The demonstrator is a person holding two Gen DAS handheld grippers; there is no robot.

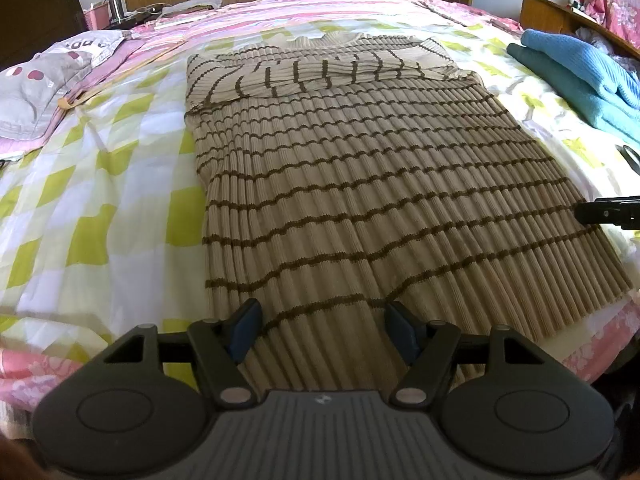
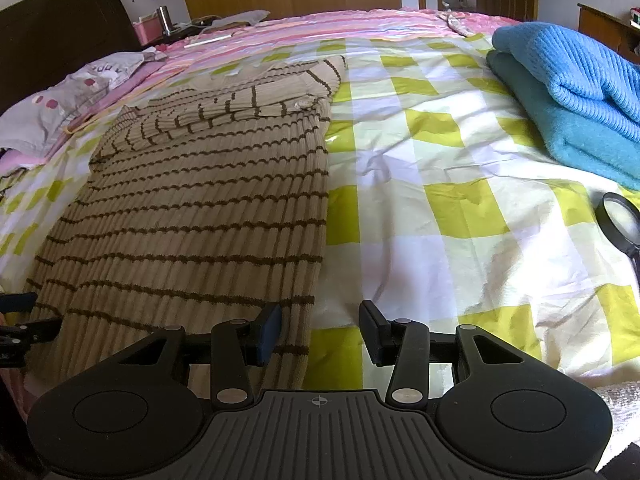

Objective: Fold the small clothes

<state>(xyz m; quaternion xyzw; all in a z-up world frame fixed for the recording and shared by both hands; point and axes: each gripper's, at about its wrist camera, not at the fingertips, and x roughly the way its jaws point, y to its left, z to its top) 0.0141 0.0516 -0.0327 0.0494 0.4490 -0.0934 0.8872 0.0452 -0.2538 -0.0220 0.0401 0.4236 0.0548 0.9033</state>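
Lying flat on the checked green-and-white bedspread [image 2: 420, 184], a beige ribbed sweater [image 1: 360, 184] with thin brown stripes, sleeves folded across its chest near the far end, hem toward the cameras. Hovered over the hem's left part: left gripper [image 1: 322, 330], jaws apart, blue pads clear of the knit, nothing pinched between them. Sat at the hem's right corner: right gripper [image 2: 320, 332], jaws likewise apart, its left pad over the sweater's edge, its right pad over bare bedspread; contact with the cloth could not be told. Showed in the left wrist view at the far right edge: a dark tip of the right gripper, just beside the sweater's right side. Stacked to the right, well apart from the sweater: folded blue and teal knitwear [image 2: 568, 92]. Lay near that stack: a black-rimmed magnifying glass [image 2: 620, 224]. Rested on the left: a grey patterned pillow [image 1: 44, 80], with a dark headboard [image 2: 60, 32] behind.
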